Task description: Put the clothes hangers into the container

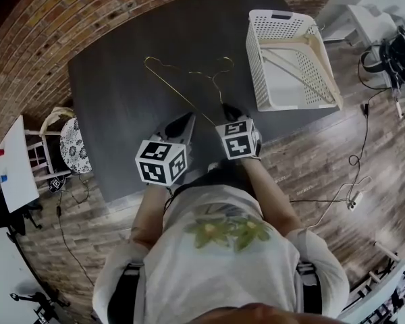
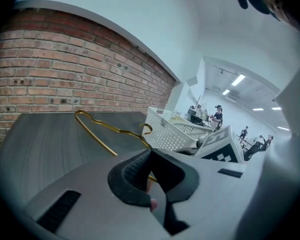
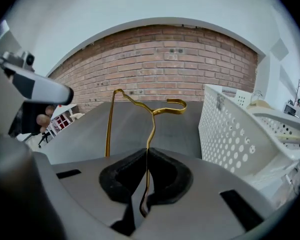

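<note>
A gold wire hanger [image 1: 189, 73] hangs tilted over the dark grey table [image 1: 115, 106], hook toward the basket. My right gripper [image 1: 224, 111] is shut on its near wire, and in the right gripper view the wire [image 3: 151, 124] runs straight up from the closed jaws [image 3: 146, 151]. My left gripper [image 1: 184, 124] sits just left of it with its jaws [image 2: 151, 151] together and nothing between them; the hanger [image 2: 112, 129] lies beyond their tip. The white perforated basket [image 1: 256, 52] stands at the table's right, with a pale wooden hanger [image 1: 291, 67] lying inside.
The basket's wall [image 3: 225, 129] stands close on the right of the held hanger. A white chair and a patterned stool [image 1: 74, 144] stand left of the table. Cables [image 1: 354, 160] trail over the wooden floor on the right. A brick wall runs behind the table.
</note>
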A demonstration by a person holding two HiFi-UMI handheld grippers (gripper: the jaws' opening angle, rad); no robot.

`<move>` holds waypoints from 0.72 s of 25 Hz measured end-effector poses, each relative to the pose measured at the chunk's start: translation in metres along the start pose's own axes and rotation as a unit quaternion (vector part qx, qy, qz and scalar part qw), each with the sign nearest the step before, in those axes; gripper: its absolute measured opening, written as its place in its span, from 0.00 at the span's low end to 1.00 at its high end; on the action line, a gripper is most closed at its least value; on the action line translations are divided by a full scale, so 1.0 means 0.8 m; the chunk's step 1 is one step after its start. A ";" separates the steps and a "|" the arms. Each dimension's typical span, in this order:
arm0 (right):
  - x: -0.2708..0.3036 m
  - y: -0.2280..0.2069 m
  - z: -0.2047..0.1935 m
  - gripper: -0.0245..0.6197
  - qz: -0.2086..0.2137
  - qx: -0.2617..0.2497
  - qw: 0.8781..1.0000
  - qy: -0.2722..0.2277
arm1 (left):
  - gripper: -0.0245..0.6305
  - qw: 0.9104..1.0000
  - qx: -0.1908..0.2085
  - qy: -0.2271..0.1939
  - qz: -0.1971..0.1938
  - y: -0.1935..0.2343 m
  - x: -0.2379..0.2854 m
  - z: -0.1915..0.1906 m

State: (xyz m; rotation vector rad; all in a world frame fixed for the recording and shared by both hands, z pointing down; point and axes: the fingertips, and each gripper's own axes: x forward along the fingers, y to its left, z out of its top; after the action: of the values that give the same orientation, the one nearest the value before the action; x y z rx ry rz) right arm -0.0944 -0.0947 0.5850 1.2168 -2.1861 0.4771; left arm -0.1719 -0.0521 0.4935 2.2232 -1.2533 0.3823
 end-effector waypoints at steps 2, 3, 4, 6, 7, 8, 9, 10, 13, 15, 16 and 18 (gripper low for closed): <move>-0.018 -0.003 0.014 0.10 0.001 0.002 1.000 -0.012 | 0.08 1.000 0.003 -0.004 -0.005 -0.007 -0.004 0.004; -0.028 -0.005 0.021 0.10 0.000 0.002 1.000 -0.019 | 0.08 1.000 0.004 -0.006 -0.008 -0.011 -0.006 0.006; -0.037 -0.006 0.027 0.10 -0.001 0.001 1.000 -0.025 | 0.08 1.000 0.005 -0.007 -0.010 -0.014 -0.008 0.007; -0.054 -0.007 0.038 0.10 -0.001 0.001 0.999 -0.037 | 0.08 1.000 0.006 -0.007 -0.014 -0.018 -0.014 0.009; -0.060 -0.007 0.041 0.10 0.000 0.001 0.999 -0.042 | 0.08 1.000 0.007 -0.006 -0.016 -0.020 -0.016 0.010; -0.066 -0.008 0.044 0.10 -0.001 0.000 0.999 -0.044 | 0.08 1.000 0.006 -0.005 -0.019 -0.023 -0.017 0.011; -0.072 -0.008 0.045 0.10 -0.001 0.000 0.999 -0.045 | 0.08 1.000 0.005 -0.004 -0.022 -0.026 -0.017 0.013; -0.078 -0.008 0.048 0.10 0.000 0.000 0.999 -0.046 | 0.08 1.000 0.005 -0.003 -0.025 -0.029 -0.017 0.015; -0.097 -0.007 0.054 0.10 0.003 0.001 0.999 -0.047 | 0.08 0.999 0.008 -0.001 -0.036 -0.041 -0.015 0.020; -0.105 -0.008 0.056 0.10 0.002 -0.001 0.999 -0.045 | 0.08 0.999 0.013 0.000 -0.044 -0.048 -0.014 0.024; -0.110 -0.009 0.058 0.10 0.002 -0.002 0.999 -0.043 | 0.08 0.999 0.014 0.000 -0.048 -0.051 -0.014 0.027; -0.119 -0.014 0.059 0.10 -0.003 -0.004 0.999 -0.043 | 0.08 0.998 0.016 -0.002 -0.057 -0.061 -0.011 0.033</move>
State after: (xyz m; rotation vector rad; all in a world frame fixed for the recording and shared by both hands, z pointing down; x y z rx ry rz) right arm -0.0606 -0.0660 0.4876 1.2592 -2.2536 0.4200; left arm -0.1361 -0.0414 0.4519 2.3117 -1.1226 0.3559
